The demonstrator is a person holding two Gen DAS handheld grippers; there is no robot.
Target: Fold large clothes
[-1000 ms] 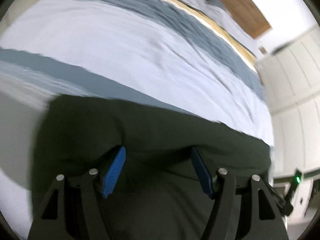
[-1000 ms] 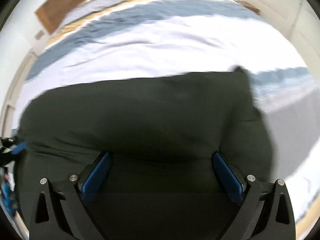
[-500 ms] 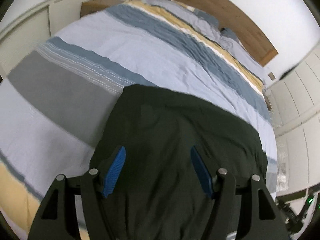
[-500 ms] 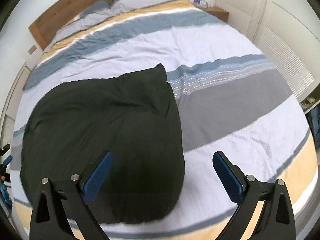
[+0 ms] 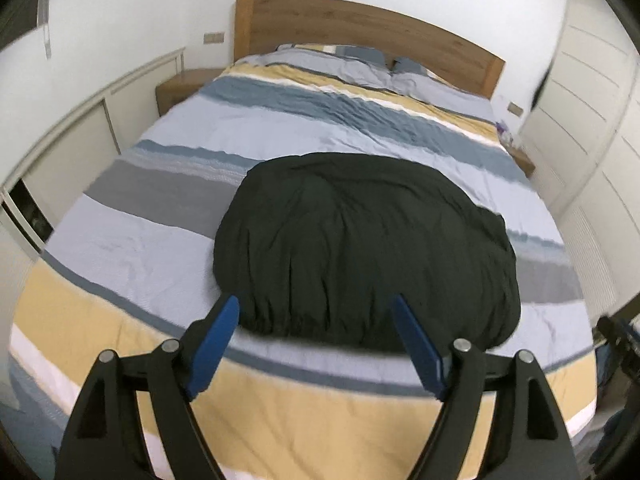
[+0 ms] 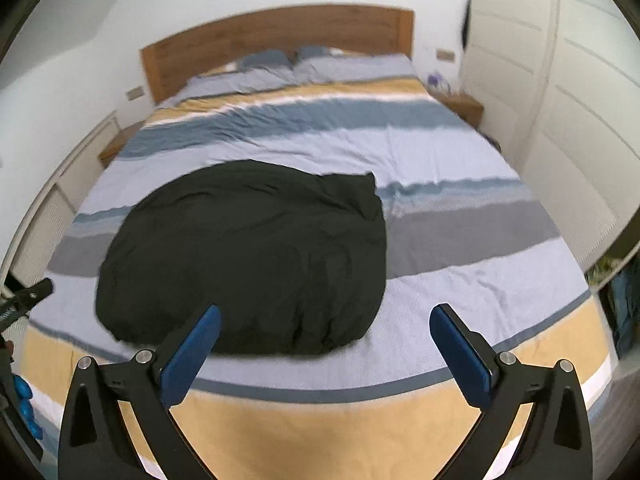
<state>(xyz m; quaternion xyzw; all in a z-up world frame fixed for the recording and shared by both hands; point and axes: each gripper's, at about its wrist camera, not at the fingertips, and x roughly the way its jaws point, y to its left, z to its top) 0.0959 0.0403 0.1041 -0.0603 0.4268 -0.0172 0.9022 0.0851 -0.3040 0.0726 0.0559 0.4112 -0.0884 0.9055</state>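
A rounded, wrinkled dark green garment (image 5: 360,248) lies on the striped duvet (image 5: 152,236); the left gripper (image 5: 316,320) and right gripper (image 6: 324,332) hang spread, empty.

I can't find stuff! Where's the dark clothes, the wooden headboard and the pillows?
dark clothes (image 5: 360,240), left wrist view, middle of the fabric.
wooden headboard (image 5: 360,28), left wrist view, upper panel.
pillows (image 6: 264,60), right wrist view, left pillow.

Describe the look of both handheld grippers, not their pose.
The left gripper and right gripper look alike: black plastic linkage arms with triangular cut-outs and silver round pivot bolts, ending in flat blue ribbed finger pads. No cables, sleeves or markings show.
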